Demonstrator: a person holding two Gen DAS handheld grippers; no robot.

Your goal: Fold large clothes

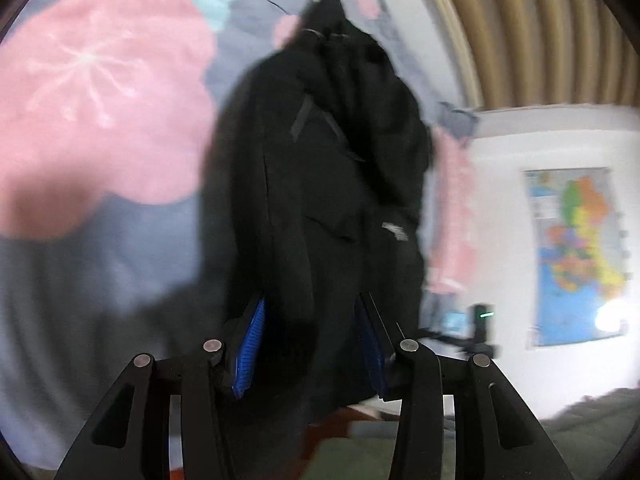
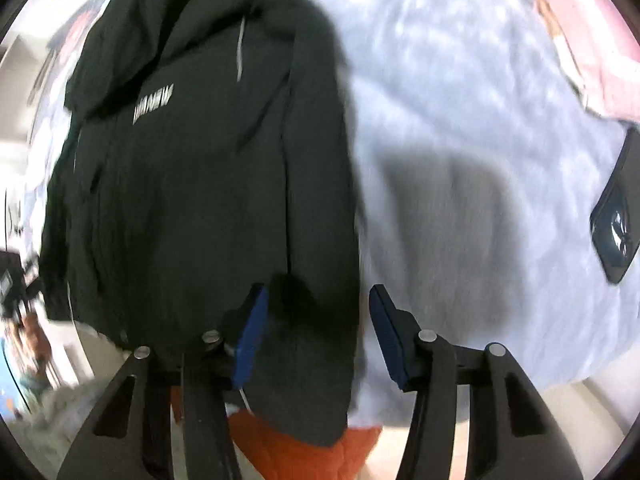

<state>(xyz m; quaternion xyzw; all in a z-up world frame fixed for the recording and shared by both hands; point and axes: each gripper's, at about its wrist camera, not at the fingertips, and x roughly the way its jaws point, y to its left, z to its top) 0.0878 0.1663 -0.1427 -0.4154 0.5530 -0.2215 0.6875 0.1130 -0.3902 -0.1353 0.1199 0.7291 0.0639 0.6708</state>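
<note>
A large black jacket (image 1: pixel 320 152) hangs in a bunched fold over a bed with a grey, pink-flowered blanket (image 1: pixel 100 92). My left gripper (image 1: pixel 310 336) stands with its blue pads either side of the jacket's hem; the cloth fills the gap between them and looks gripped. In the right wrist view the same jacket (image 2: pixel 200 184) shows white lettering on the chest and an orange lining at the bottom. My right gripper (image 2: pixel 316 320) has its jaws wide apart; the jacket's edge lies against the left pad (image 2: pixel 250 340), and the right pad is free over the blanket.
A dark phone (image 2: pixel 618 208) lies on the light grey blanket (image 2: pixel 480 100) at the right. A white wall with a coloured map (image 1: pixel 576 252) and tan curtains (image 1: pixel 532 28) stand beyond the bed. Both views are motion-blurred.
</note>
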